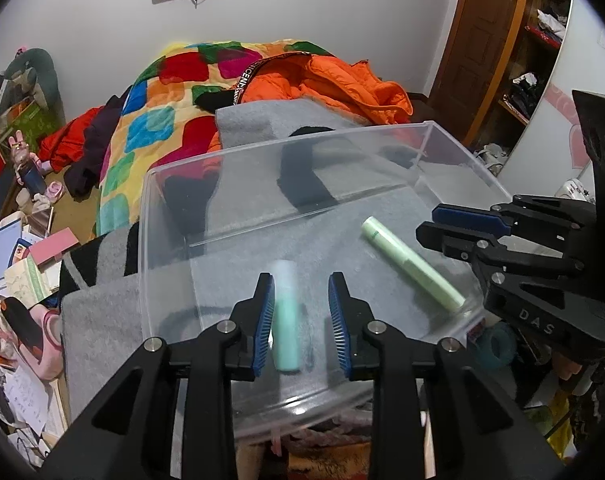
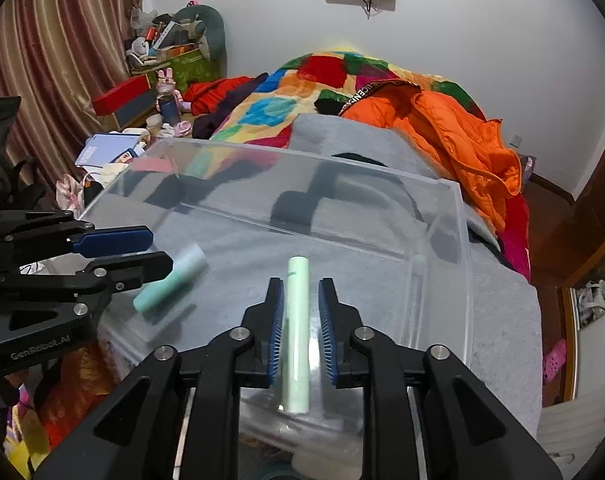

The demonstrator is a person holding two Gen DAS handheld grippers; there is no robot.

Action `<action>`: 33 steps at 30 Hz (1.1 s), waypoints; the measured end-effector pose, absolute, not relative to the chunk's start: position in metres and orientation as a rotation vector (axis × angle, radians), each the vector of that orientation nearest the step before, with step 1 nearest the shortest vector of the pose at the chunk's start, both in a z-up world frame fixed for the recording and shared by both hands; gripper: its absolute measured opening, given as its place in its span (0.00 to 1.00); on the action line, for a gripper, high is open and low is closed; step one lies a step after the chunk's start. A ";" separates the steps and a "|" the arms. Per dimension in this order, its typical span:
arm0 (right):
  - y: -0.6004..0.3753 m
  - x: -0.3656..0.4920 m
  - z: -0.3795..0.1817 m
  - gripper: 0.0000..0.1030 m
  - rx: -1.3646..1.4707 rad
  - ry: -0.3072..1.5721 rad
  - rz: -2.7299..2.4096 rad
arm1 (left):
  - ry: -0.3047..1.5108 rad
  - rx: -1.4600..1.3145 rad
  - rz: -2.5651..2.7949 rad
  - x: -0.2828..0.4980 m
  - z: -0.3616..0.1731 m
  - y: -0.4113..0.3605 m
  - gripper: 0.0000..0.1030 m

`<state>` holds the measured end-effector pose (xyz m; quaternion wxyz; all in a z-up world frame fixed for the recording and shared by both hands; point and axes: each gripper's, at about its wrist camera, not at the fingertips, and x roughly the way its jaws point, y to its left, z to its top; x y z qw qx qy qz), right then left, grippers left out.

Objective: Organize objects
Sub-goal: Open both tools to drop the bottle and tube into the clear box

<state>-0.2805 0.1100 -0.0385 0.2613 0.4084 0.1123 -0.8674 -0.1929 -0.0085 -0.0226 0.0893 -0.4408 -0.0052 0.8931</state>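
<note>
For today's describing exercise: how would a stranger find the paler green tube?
Find the clear plastic box on the grey blanket. Two tubes lie inside; the paler green tube is longer and slimmer than the stubby mint tube.

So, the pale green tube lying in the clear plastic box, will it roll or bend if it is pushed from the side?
The pale green cylindrical tube looks round and smooth, so it would probably roll sideways on the flat floor of the clear plastic box. It lies straight between the right tongs, so it seems stiff, not floppy. It is slim, so likely light.
</note>
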 end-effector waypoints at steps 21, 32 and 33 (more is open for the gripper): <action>0.155 -0.216 0.013 0.63 0.897 0.233 -2.503 | 0.000 -1.145 2.841 -0.121 0.020 -0.031 0.76; 0.187 -0.193 -0.006 0.67 0.956 0.163 -2.542 | -0.066 -1.228 2.829 -0.096 -0.001 -0.051 0.76; 0.190 -0.193 -0.009 0.67 0.971 0.150 -2.543 | -0.060 -1.237 2.829 -0.094 -0.004 -0.052 0.76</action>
